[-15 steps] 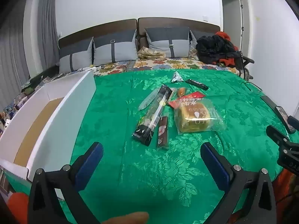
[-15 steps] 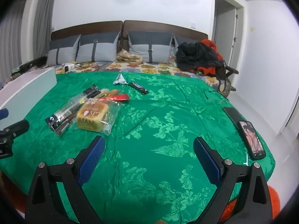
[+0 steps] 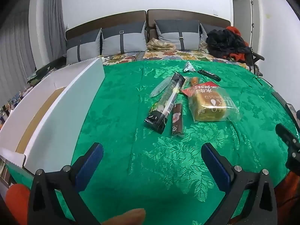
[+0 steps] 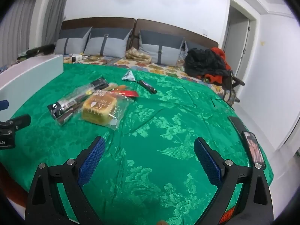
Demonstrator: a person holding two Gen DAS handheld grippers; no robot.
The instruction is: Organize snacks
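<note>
A: Where are the snacks found, relative to the jaws?

B: A cluster of packets is seen on the bed's green floral brocade cover point(image 3: 116, 112); from the left gripper point(image 3: 152, 152) it lies ahead and slightly right, well apart from the blue pads; from the right gripper point(image 4: 148, 146) it lies ahead and well to the left; the left is judged the nearer.

A: And the state of the jaws?

B: Both pairs are held wide apart, with nothing between them.

A: Which item is reached first?

B: The long clear tube-like packet with black ends point(image 3: 165, 101) and the slim dark brown bar wrapper point(image 3: 177, 119) just beside it; the near ends of both are turned toward the left gripper; their long axes run away from it, the tube leaning right at its far end; a grip across the narrow width would be wanted, so the jaws are judged already suitably oriented.

A: The rest?

B: The clear bag of yellow sliced bread point(image 3: 210, 106) lies to the right, overlapping a red flat packet point(image 3: 198, 89); a small silver triangular pouch point(image 3: 189, 67) and a black bar point(image 3: 209, 75) lie farther back.

A: The destination?

B: Presumably the open white cardboard box point(image 3: 61, 116) on the left, on the left gripper's side.
</note>
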